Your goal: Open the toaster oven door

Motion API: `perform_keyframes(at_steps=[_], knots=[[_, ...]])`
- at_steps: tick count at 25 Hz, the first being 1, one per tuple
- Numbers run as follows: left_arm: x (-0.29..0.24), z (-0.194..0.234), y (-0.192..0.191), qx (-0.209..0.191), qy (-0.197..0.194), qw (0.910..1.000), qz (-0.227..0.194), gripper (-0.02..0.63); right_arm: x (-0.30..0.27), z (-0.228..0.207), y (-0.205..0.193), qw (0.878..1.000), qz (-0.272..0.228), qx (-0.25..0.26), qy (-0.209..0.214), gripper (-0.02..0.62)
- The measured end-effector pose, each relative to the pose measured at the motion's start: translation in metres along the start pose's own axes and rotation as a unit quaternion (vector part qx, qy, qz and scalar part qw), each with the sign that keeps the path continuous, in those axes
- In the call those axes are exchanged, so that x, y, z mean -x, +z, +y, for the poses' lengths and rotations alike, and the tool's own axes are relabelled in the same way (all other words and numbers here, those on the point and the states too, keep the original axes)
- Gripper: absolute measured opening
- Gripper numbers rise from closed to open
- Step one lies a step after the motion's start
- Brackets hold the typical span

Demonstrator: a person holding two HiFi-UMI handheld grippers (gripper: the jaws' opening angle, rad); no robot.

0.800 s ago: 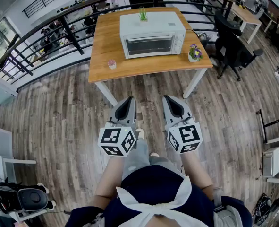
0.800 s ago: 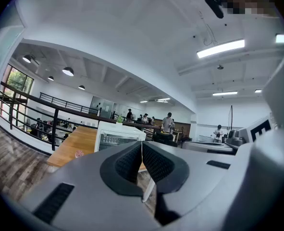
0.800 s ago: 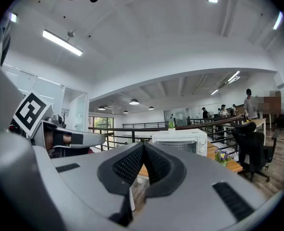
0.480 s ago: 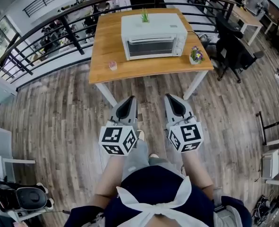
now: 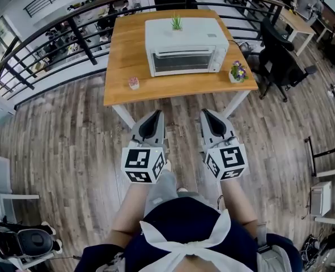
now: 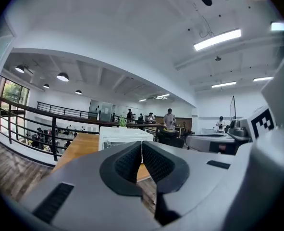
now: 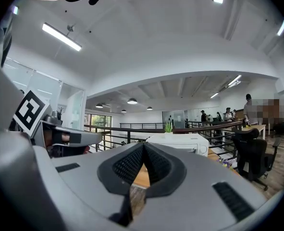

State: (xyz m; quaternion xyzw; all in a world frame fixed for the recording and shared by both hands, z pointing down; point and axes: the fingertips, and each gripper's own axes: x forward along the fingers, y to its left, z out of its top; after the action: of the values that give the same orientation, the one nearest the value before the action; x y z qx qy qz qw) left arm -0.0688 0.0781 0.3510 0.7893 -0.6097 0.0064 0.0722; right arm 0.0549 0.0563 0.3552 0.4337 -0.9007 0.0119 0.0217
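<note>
Toaster oven (image 5: 184, 44): white, door shut, on the wooden surface (image 5: 127, 55) ahead of you.
Left gripper (image 5: 156, 115): your jaws together, empty, over the floor (image 5: 59, 140), short of the surface.
Right gripper (image 5: 206, 114): jaws together, empty, beside your left.
Potted plant (image 5: 177, 22): on the oven's top.

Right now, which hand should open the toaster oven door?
Probably right, narrowly. The left tool and right tool are both shut, empty, and about equally far from the toaster oven door, but the pink pot sits nearer the left one's path.
</note>
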Motion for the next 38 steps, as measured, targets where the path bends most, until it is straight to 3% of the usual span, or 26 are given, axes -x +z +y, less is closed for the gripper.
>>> perform_keyframes(at_steps=[8, 11, 14, 20, 28, 38], knots=[[-0.039, 0.024, 0.02, -0.006, -0.008, 0.9999, -0.005, 0.023, -0.042, -0.02, 0.018, 1.0, -0.002, 0.019, -0.004, 0.008], [-0.051, 0.028, 0.028, -0.023, -0.022, 0.9994, -0.014, 0.031, -0.056, -0.024, 0.02, 1.0, 0.003, 0.028, 0.003, 0.056], [-0.064, 0.03, 0.035, -0.052, -0.041, 0.9977, -0.014, 0.183, -0.071, -0.025, 0.022, 0.999, 0.011, 0.043, 0.013, 0.116], [-0.084, 0.036, 0.035, -0.096, -0.07, 0.9929, 0.002, 0.244, -0.096, -0.027, 0.015, 0.995, 0.05, 0.075, 0.032, 0.215], [-0.121, 0.062, 0.03, -0.151, -0.091, 0.9835, 0.039, 0.267, -0.128, -0.031, 0.003, 0.981, 0.112, 0.15, 0.042, 0.218], [-0.149, 0.084, 0.014, -0.185, -0.127, 0.9717, 0.074, 0.267, -0.152, -0.046, -0.011, 0.978, 0.142, 0.155, -0.002, 0.221]])
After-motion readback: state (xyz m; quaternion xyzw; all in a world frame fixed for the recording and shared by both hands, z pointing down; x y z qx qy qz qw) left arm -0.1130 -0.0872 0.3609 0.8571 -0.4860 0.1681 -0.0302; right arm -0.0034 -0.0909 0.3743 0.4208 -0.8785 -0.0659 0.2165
